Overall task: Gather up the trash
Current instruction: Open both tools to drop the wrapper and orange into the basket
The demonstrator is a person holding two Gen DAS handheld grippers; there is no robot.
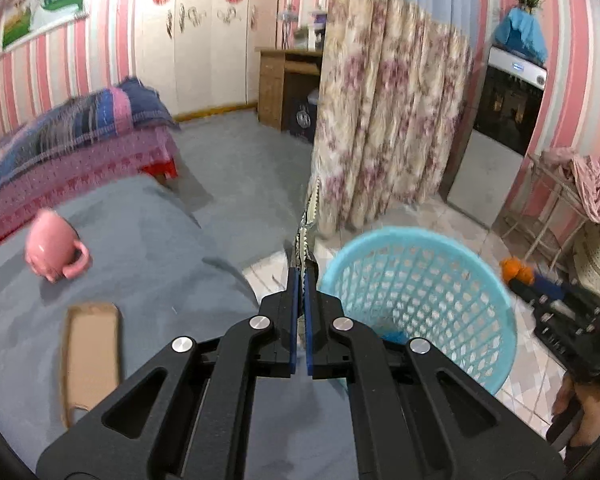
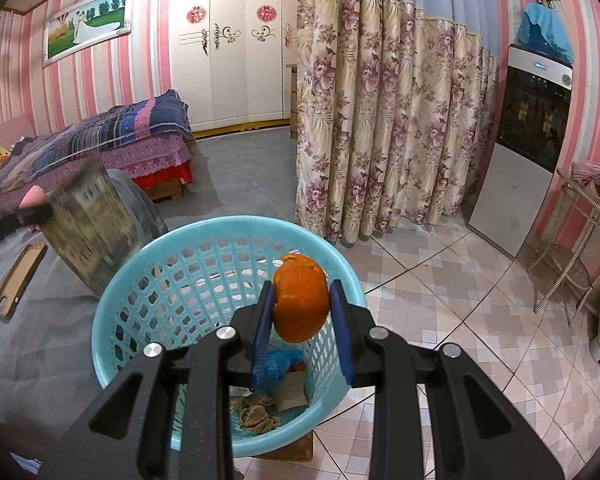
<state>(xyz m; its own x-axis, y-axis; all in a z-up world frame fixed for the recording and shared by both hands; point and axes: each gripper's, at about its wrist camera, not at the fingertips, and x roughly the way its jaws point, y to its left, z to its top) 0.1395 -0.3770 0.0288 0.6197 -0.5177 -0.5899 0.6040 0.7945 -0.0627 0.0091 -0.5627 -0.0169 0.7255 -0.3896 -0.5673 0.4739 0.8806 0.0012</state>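
While both grippers sit near it, the turquoise plastic basket (image 2: 188, 264) is the largest task item: round, with lattice walls and a smooth rim, standing on a low block over pale tiled floor (image 2: 440, 300), just beside the grey-covered table (image 1: 148, 248). Its bottom holds crumpled brown paper (image 2: 258, 412), a flat cardboard scrap (image 2: 290, 394) and a blue mesh wad (image 2: 278, 364).

Left gripper (image 1: 302, 280): blue-padded fingers pressed together, pinching a flat wrapper (image 1: 308, 224) edge-on; zigzag-cut seam, mottled print. The right wrist view shows the same wrapper (image 2: 90, 232) as a blurred rectangular sheet of olive and grey, tilted, overlapping the basket's left rim.

Right gripper (image 2: 302, 308): fingers partly spread, clamping an orange peel (image 2: 300, 302) over the basket's opening. The peel is dimpled, dome-shaped, with a ragged torn edge at top and left.

On the grey cloth lie a tan phone case (image 1: 94, 360), a rounded rectangle with a raised rim, and a glossy pink mug (image 1: 54, 248) tipped on its side.
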